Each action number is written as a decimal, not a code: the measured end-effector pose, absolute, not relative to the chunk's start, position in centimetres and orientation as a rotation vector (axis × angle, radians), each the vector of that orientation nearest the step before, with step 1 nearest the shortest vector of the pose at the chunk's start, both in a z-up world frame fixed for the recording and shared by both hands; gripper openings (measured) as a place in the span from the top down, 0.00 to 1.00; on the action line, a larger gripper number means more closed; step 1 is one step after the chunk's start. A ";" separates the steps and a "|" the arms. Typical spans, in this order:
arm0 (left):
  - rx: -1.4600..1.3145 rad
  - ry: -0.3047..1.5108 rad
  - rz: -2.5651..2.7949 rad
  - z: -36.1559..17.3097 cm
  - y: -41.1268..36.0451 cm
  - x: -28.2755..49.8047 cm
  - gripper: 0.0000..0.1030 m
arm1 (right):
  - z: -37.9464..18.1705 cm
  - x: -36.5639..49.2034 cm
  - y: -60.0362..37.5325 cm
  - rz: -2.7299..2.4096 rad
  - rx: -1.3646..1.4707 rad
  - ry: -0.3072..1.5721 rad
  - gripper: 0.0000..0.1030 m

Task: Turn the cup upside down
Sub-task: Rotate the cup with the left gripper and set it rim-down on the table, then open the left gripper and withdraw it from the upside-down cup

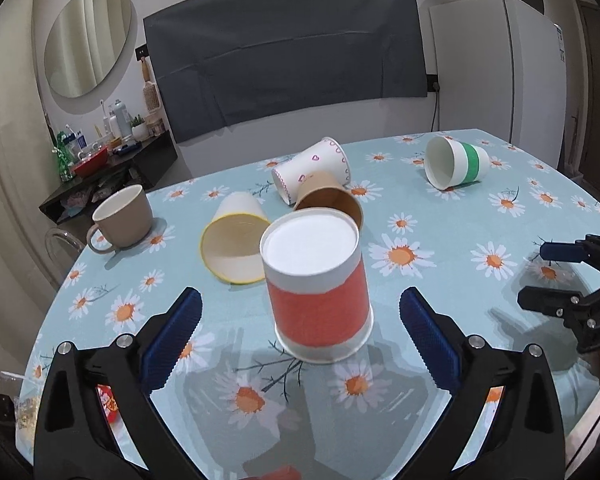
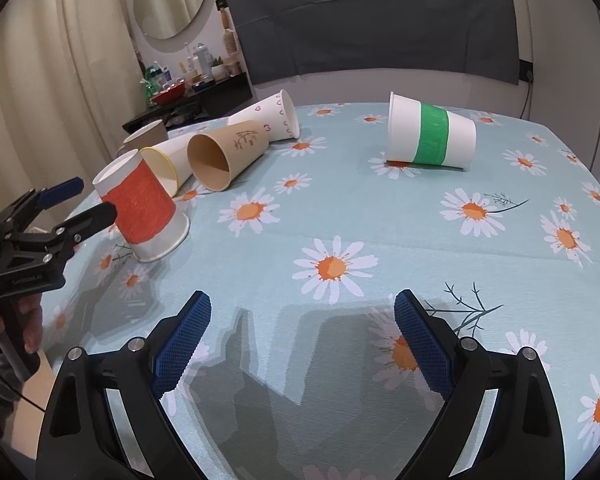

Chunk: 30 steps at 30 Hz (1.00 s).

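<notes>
A red-banded paper cup (image 1: pixel 318 288) stands upside down on the daisy tablecloth, its white base facing up. My left gripper (image 1: pixel 300 304) is open, its blue pads on either side of the cup and apart from it. In the right wrist view the same cup (image 2: pixel 144 212) stands at the left with my left gripper (image 2: pixel 88 204) open beside it. My right gripper (image 2: pixel 302 312) is open and empty over bare cloth; it also shows in the left wrist view (image 1: pixel 540 276) at the right edge.
Lying on their sides are a yellow-rimmed cup (image 1: pixel 236 240), a brown cup (image 1: pixel 332 200), a heart-print cup (image 1: pixel 316 168) and a green-banded cup (image 1: pixel 456 164). A beige mug (image 1: pixel 120 218) stands upright near the left table edge. A cluttered black shelf (image 1: pixel 112 164) stands beyond.
</notes>
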<state>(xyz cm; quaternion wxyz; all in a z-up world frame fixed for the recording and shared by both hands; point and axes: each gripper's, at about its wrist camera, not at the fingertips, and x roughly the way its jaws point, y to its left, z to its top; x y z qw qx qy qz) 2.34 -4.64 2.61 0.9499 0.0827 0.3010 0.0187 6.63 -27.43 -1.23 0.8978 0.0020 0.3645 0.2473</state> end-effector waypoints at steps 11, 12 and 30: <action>0.097 0.660 0.007 0.1 -1.2 0.3 0.06 | -0.4 5.4 -25.4 0.485 -0.060 0.668 0.12; 0.096 0.659 0.001 -0.1 -1.0 0.3 0.06 | -0.4 5.2 -24.9 0.507 -0.058 0.671 0.12; 0.033 0.648 -0.084 -0.3 0.1 0.0 0.06 | -0.7 2.9 -19.7 0.640 -0.154 0.666 0.12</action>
